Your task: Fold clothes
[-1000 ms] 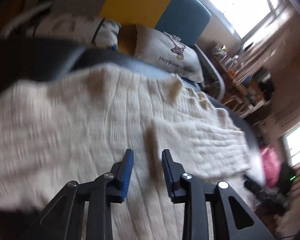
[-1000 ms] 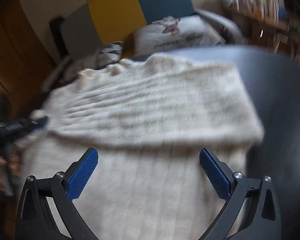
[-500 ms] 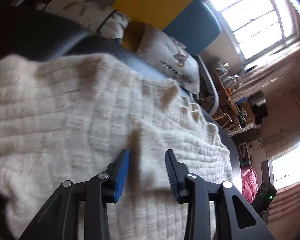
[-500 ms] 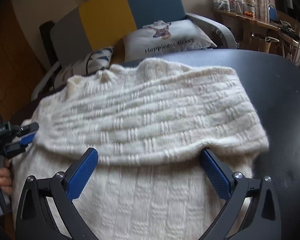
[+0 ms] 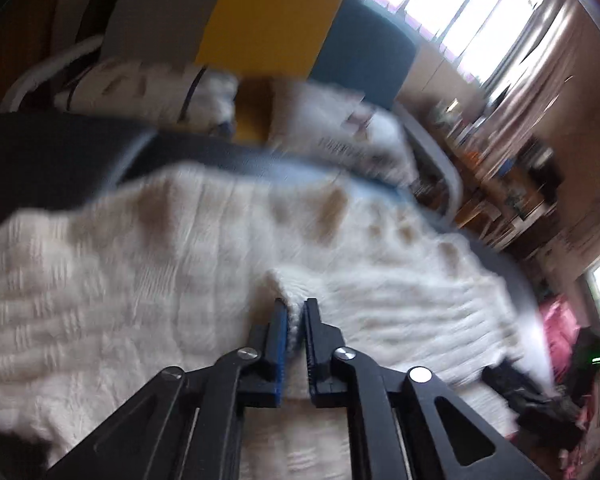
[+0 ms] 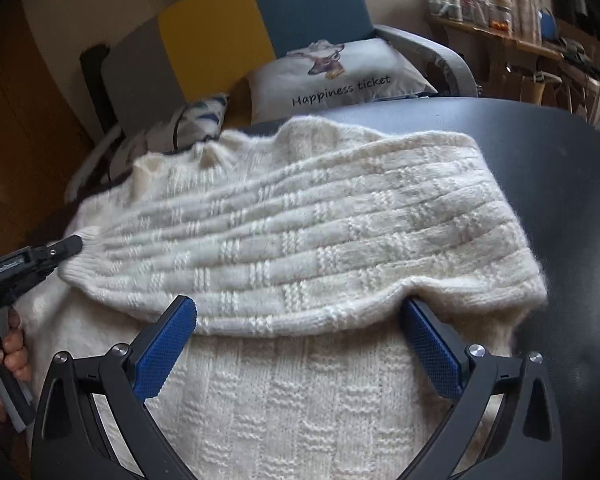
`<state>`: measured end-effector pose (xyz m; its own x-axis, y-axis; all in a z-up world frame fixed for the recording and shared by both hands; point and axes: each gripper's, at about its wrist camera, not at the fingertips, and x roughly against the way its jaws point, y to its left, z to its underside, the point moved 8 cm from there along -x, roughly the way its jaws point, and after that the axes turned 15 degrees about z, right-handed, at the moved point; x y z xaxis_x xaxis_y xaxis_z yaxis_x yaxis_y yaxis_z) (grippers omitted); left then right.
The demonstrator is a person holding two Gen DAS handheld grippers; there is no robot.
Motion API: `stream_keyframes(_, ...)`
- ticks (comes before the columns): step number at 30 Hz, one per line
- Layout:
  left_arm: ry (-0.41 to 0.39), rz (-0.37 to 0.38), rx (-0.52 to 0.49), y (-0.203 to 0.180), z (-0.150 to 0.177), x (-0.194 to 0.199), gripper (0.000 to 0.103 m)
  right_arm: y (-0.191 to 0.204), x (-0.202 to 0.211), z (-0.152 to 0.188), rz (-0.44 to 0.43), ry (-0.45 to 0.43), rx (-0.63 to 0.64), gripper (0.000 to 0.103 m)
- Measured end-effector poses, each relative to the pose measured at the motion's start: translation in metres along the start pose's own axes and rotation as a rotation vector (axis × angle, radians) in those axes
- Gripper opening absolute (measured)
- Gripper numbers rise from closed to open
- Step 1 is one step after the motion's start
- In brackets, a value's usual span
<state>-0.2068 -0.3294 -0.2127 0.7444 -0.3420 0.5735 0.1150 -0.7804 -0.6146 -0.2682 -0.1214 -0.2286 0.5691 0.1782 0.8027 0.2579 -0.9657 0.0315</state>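
A cream knitted sweater [image 6: 300, 408] lies spread on a dark round table [image 6: 560, 200]. One sleeve [image 6: 300, 232] is folded across the body, its cuff pointing left. My left gripper [image 5: 296, 309] is shut on a pinch of the cream knit [image 5: 180, 280]. In the right wrist view the left gripper [image 6: 66, 249] meets the sleeve's cuff at the left edge, held by a hand [image 6: 4, 360]. My right gripper [image 6: 297, 306] is open wide just above the sweater's body. Its blue pads [image 6: 168, 344] sit at the sleeve's near edge with nothing between them.
Behind the table stands a sofa with grey, yellow and blue back panels [image 6: 216, 44]. A white cushion printed "Happiness ticket" [image 6: 340, 76] and a patterned cushion [image 6: 196, 120] lie on the sofa. A cluttered wooden shelf [image 6: 492, 20] runs along the right wall. Bright windows [image 5: 460, 12] show beyond.
My left gripper has gone from partly open over the knit to shut on the fabric, and its view has swung. The right gripper stays open in nearly the same place.
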Motion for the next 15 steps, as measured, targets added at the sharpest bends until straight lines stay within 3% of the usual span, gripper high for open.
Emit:
stream_keyframes(4, 0.019, -0.065, 0.007, 0.009, 0.006, 0.003, 0.019, -0.006, 0.02, 0.01, -0.037, -0.014, 0.047, 0.103)
stream_keyframes(6, -0.019, -0.033, 0.008, 0.002, 0.004, 0.016, 0.019, -0.013, 0.032, 0.014, -0.052, -0.041, 0.06, 0.103)
stream_keyframes(9, 0.016, 0.019, -0.049, -0.02, 0.008, 0.003, 0.019, -0.021, 0.05, 0.012, -0.087, -0.104, 0.071, 0.103)
stream_keyframes(13, 0.07, 0.069, -0.12, -0.045, 0.015, -0.016, 0.019, -0.019, 0.042, -0.007, -0.031, -0.134, 0.123, 0.103)
stream_keyframes(15, 0.125, 0.004, -0.131, -0.04, 0.022, -0.04, 0.02, -0.018, 0.023, -0.011, 0.015, -0.093, 0.163, 0.103)
